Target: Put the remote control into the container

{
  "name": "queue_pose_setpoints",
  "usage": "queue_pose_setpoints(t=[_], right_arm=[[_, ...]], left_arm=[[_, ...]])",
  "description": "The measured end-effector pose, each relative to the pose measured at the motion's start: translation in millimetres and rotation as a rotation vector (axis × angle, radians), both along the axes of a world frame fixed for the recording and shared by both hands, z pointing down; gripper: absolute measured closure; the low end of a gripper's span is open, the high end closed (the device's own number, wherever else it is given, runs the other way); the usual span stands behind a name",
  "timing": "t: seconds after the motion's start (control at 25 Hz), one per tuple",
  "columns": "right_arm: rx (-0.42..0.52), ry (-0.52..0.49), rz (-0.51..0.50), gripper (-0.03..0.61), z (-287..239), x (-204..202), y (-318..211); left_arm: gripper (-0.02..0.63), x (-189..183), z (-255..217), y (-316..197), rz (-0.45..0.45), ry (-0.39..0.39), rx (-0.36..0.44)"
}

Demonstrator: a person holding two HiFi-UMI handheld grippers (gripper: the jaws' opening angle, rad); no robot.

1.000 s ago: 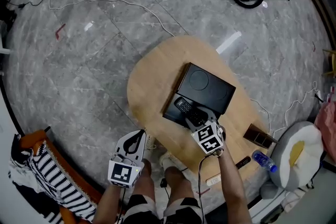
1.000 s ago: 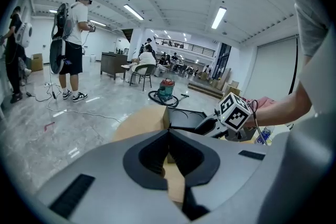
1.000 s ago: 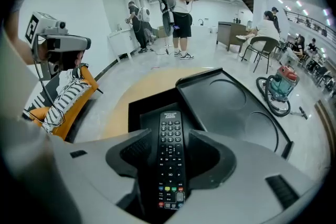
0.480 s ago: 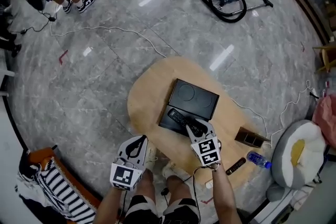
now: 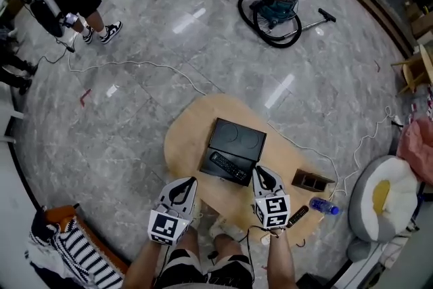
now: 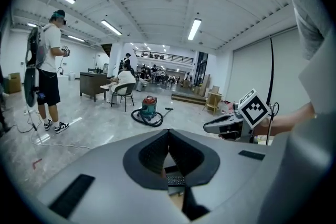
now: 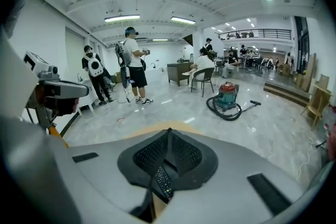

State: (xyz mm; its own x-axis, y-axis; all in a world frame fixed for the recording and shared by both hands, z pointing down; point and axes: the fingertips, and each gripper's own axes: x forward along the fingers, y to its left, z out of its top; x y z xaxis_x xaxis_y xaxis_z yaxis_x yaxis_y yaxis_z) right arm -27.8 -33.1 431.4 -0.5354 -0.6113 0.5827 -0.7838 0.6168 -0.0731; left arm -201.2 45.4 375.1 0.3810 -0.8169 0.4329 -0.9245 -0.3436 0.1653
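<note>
The counter (image 5: 186, 139) sits below and ahead of my fingers, and on it is the flat black container (image 5: 238, 137). The remote control (image 5: 229, 167) lies across the container's end nearest my fingers. It is slim, black and button side up. I judge the placing done, so the next move only calls for staying clear. My right fingers (image 7: 185, 156) have just been closing and now meet on nothing. My left fingers (image 6: 153, 155) are together and empty too.

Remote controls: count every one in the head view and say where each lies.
2. One remote control lies on the black container, toward its near edge; a second remote lies at the wooden table's near right edge, beside the blue bottle. Others may be hidden.
</note>
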Motion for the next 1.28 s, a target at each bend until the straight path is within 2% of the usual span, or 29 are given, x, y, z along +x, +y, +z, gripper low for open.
queue_pose_setpoints(t=[0.32,0.64,1.08,1.28], right_arm=[[0.094,-0.079,0.175,0.568,-73.3,49.9,13.2],[0.136,-0.119,0.325,0.568,-111.7,99.0,52.9],[0.174,-0.143,0.345,0.568,-130.0,112.1,77.1],[0.162,-0.153,0.353,0.568,-133.0,116.1,82.1]], left_arm=[[0.606,32.9,-53.6,-10.1,0.091,-0.009,0.044],[0.606,69.8,-90.3,-11.7,0.181,-0.004,0.084],[0.606,93.3,-100.3,-10.6,0.212,0.005,0.109],[0.606,98.0,-106.6,-8.6,0.218,0.007,0.115]])
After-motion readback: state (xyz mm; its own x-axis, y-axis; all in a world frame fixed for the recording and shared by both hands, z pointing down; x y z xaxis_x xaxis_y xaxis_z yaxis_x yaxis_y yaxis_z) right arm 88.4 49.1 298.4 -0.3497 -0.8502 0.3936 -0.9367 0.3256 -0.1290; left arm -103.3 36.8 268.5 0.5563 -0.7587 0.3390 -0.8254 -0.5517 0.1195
